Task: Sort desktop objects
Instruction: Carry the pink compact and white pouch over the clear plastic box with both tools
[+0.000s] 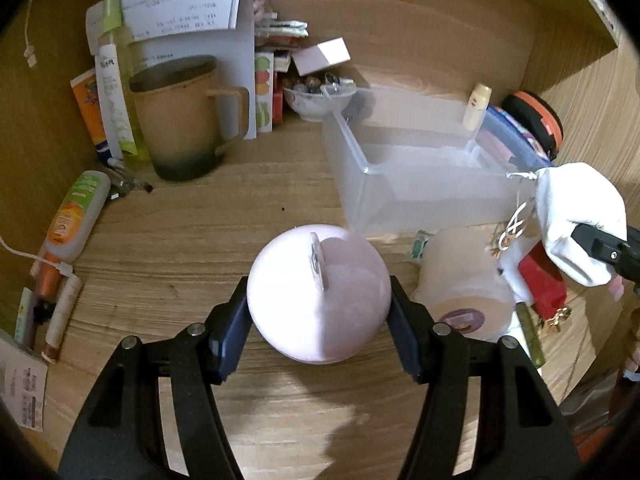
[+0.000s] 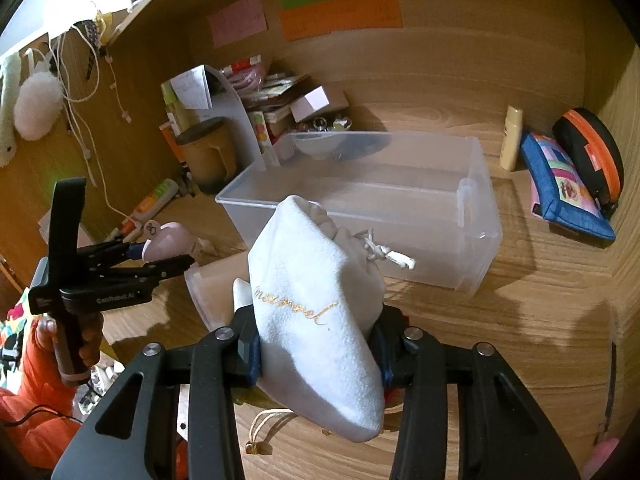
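Observation:
My left gripper (image 1: 319, 312) is shut on a round pale pink object (image 1: 318, 294) with a small metal tab on top, held above the wooden desk; it also shows in the right wrist view (image 2: 168, 242). My right gripper (image 2: 316, 344) is shut on a white drawstring pouch (image 2: 316, 320) with gold lettering, held above the desk in front of the clear plastic bin (image 2: 472, 216). In the left wrist view the pouch (image 1: 576, 220) hangs at the right, just beside the bin (image 1: 360, 160).
A tan mug (image 1: 184, 120), tubes and bottles (image 1: 76, 216), papers and a bowl of trinkets (image 1: 320, 98) crowd the back left. A cream jar (image 1: 464, 284) and red item (image 1: 544, 280) lie right of the pink object. A blue pouch (image 2: 568, 192) and orange-black case (image 2: 592, 152) sit right.

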`<state>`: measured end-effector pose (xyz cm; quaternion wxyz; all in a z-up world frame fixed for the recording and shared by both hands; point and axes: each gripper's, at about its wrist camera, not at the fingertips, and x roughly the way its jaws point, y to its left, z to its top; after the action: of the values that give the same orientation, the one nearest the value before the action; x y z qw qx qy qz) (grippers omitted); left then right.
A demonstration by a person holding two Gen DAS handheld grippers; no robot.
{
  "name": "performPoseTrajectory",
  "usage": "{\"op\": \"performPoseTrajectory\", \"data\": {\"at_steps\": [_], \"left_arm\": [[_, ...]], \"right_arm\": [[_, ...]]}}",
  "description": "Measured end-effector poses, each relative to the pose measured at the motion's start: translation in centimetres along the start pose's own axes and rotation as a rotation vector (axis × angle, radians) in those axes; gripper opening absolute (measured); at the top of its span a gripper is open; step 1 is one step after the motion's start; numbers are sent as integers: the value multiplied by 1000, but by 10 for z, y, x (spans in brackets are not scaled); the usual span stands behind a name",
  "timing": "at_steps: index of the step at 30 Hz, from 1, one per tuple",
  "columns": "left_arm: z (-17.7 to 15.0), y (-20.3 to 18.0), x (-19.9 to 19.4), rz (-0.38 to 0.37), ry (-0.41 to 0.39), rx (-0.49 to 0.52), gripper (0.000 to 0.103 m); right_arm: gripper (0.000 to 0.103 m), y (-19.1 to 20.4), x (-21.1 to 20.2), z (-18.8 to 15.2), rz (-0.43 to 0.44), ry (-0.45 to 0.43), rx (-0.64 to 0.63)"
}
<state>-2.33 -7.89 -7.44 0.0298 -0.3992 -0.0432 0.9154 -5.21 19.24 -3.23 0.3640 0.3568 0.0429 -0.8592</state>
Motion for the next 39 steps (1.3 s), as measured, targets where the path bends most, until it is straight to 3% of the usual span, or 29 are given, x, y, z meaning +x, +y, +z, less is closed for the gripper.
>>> {"op": "performPoseTrajectory", "data": {"at_steps": [14, 26, 39], "left_arm": [[13, -20, -36, 4, -91, 23, 62], [26, -30, -46, -9, -136, 15, 62], [63, -44, -58, 20, -194, 85, 62]], "right_arm": [[38, -20, -34, 11, 39, -72, 19], [38, -20, -62, 26, 29, -169, -41], [38, -25, -73, 47, 14, -249, -71]]}}
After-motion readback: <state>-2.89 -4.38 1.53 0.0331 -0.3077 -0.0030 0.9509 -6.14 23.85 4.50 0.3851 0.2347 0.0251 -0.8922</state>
